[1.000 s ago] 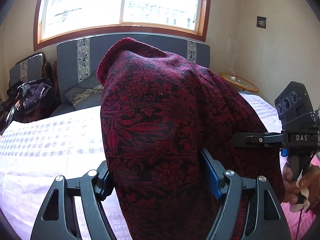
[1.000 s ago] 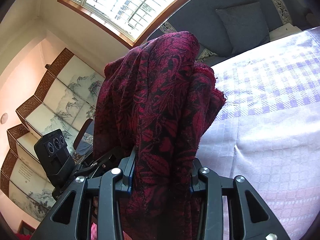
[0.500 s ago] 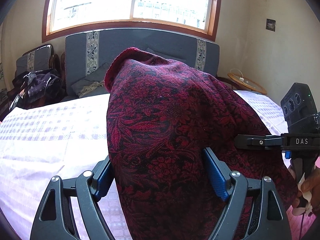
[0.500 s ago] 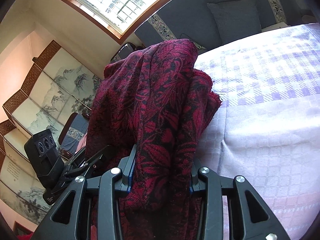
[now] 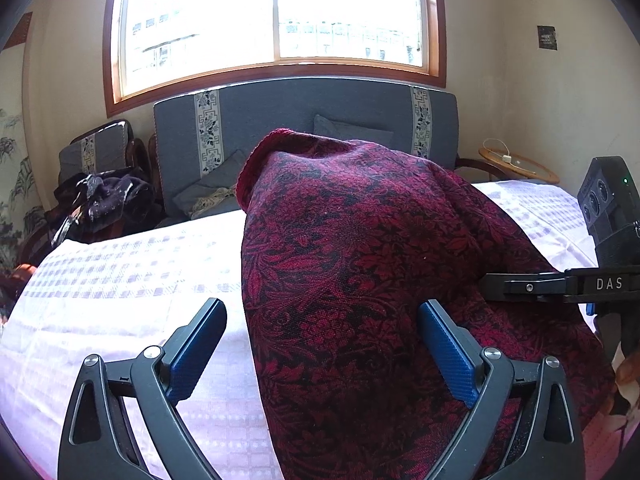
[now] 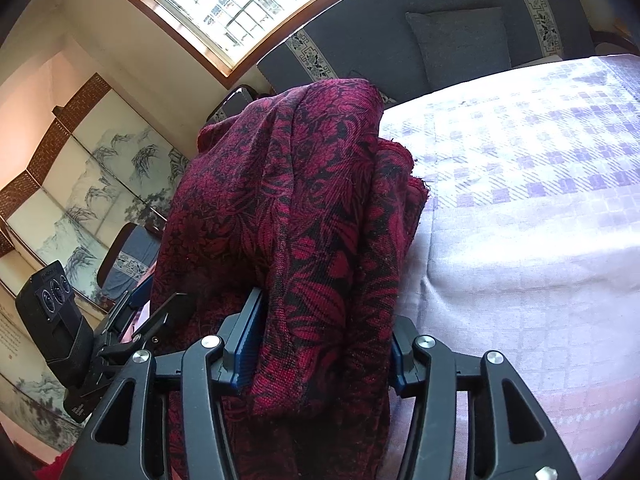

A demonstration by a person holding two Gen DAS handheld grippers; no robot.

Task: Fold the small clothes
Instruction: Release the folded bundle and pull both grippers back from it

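A dark red floral cloth (image 5: 360,264) hangs bunched over the bed (image 5: 120,280). My left gripper (image 5: 324,316) is open; its blue pads (image 5: 200,344) stand apart, the left pad clear of the cloth, the right pad against it. My right gripper (image 6: 320,320) is shut on the red cloth (image 6: 304,216), which drapes over its fingers and hides the tips. The right gripper's body (image 5: 608,240) shows at the right edge of the left wrist view. The left gripper's body (image 6: 60,320) shows at the lower left of the right wrist view.
The bed has a white and lilac checked cover (image 6: 540,200). A grey headboard (image 5: 304,120) with cushions stands behind it. A chair with dark clothes (image 5: 100,200) is at the left, a round side table (image 5: 516,164) at the right. A painted folding screen (image 6: 80,184) lines the wall.
My left gripper has opened and let go of the cloth. Both grippers have moved down toward the bed. The right gripper keeps its hold.
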